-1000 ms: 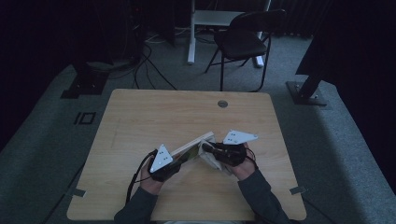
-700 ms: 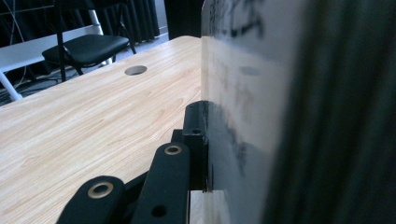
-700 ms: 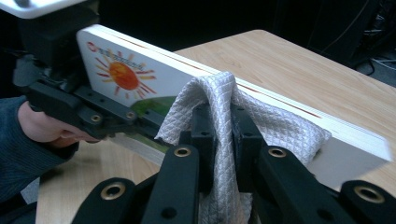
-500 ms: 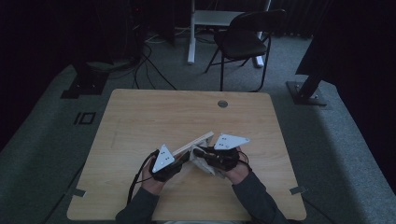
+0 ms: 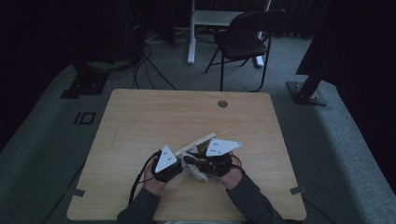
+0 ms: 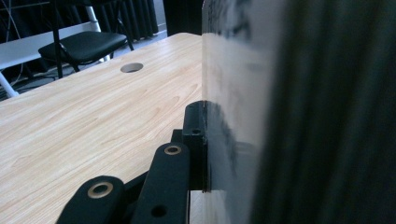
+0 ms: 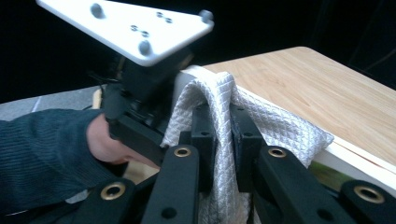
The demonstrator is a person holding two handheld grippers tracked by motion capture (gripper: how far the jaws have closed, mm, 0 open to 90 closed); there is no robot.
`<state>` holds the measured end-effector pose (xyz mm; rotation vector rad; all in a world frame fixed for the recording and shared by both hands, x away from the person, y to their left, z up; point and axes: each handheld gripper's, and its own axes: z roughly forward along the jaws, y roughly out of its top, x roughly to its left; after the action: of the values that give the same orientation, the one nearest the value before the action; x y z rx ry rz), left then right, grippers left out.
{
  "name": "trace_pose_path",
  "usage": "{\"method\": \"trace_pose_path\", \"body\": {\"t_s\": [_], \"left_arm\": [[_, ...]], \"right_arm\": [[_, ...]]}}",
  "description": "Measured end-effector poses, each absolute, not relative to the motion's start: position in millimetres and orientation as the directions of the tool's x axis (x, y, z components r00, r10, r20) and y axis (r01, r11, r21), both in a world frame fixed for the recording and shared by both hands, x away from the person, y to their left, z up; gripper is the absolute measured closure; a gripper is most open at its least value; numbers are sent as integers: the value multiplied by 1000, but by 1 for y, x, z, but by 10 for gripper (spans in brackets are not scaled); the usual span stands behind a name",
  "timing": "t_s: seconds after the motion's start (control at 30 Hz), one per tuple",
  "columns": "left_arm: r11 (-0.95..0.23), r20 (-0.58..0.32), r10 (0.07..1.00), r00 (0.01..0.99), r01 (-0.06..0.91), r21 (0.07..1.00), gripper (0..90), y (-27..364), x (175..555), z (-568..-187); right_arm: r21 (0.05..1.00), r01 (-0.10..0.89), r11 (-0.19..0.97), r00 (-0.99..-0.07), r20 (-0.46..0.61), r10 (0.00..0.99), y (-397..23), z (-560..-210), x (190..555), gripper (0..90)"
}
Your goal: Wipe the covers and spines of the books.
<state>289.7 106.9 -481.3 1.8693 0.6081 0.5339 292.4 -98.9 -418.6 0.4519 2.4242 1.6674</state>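
Note:
A flat pale board (image 5: 201, 141) is held tilted over the near part of the wooden table (image 5: 163, 112). My left gripper (image 5: 182, 158) is shut on its lower end. In the left gripper view the board's white face (image 6: 233, 84) stands on edge against the black jaw, with the gripper (image 6: 243, 126) clamped on it. My right gripper (image 7: 219, 135) is shut on a white quilted cloth (image 7: 280, 126) that drapes over the board's edge (image 7: 359, 161). From above, this gripper (image 5: 198, 164) and the cloth (image 5: 196, 173) sit close beside the left one.
The table has a round cable hole (image 5: 222, 103) near its far edge. A black chair (image 5: 247, 37) and a white desk frame stand on the floor behind it. Cables trail off the near left edge. The left hand and its grey plate (image 7: 135, 23) loom close in the right gripper view.
My right gripper has moved left and nearer the person with the cloth, closing in on the left gripper. The left gripper and board have stayed put.

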Motion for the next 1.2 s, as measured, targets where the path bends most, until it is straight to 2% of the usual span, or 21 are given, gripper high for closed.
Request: {"method": "trace_pose_path", "body": {"t_s": [0.4, 0.57, 1.2], "left_arm": [[-322, 81, 625, 777, 161, 933, 780, 105, 289, -482], [-298, 67, 632, 772, 162, 941, 781, 110, 289, -479], [-266, 57, 635, 770, 149, 952, 781, 123, 287, -468]], "right_arm": [[933, 131, 335, -956, 29, 292, -94, -418, 288, 824], [928, 126, 350, -944, 3, 331, -98, -419, 290, 823], [925, 224, 307, -867, 45, 496, -142, -426, 319, 823]]}}
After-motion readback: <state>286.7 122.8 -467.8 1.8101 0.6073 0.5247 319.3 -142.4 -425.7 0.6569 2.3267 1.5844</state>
